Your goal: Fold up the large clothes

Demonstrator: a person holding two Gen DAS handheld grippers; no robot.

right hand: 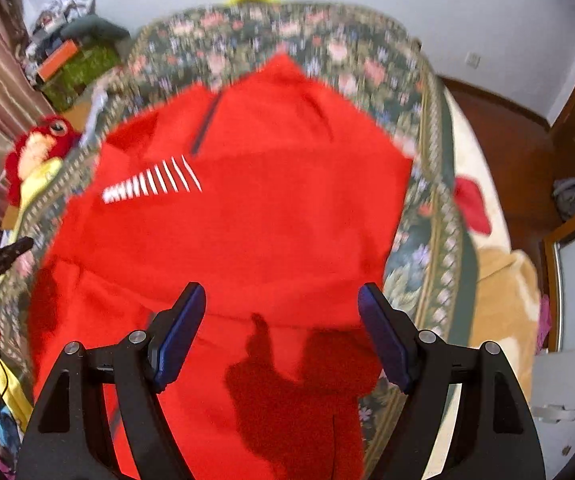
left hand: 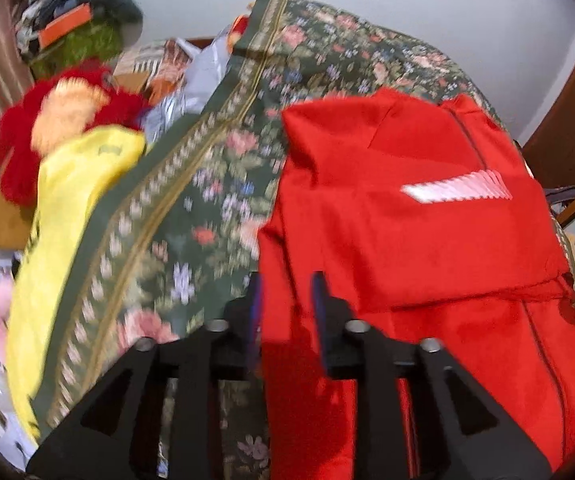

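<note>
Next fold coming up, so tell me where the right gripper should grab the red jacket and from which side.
Take the red jacket at its right edge, where it ends against the floral bedspread. Probably best to come from the right and slightly above, with the right gripper, which is open and empty. That edge is free and unobstructed, so a pad could likely slip beneath it.

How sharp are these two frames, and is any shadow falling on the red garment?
Left wrist view: motion blur smears the floral bedspread and yellow cloth; the left gripper stays fairly sharp. Right wrist view: bedspread edges streak, and a dark gripper-shaped shadow lies on the red garment between the right gripper fingers.
</note>
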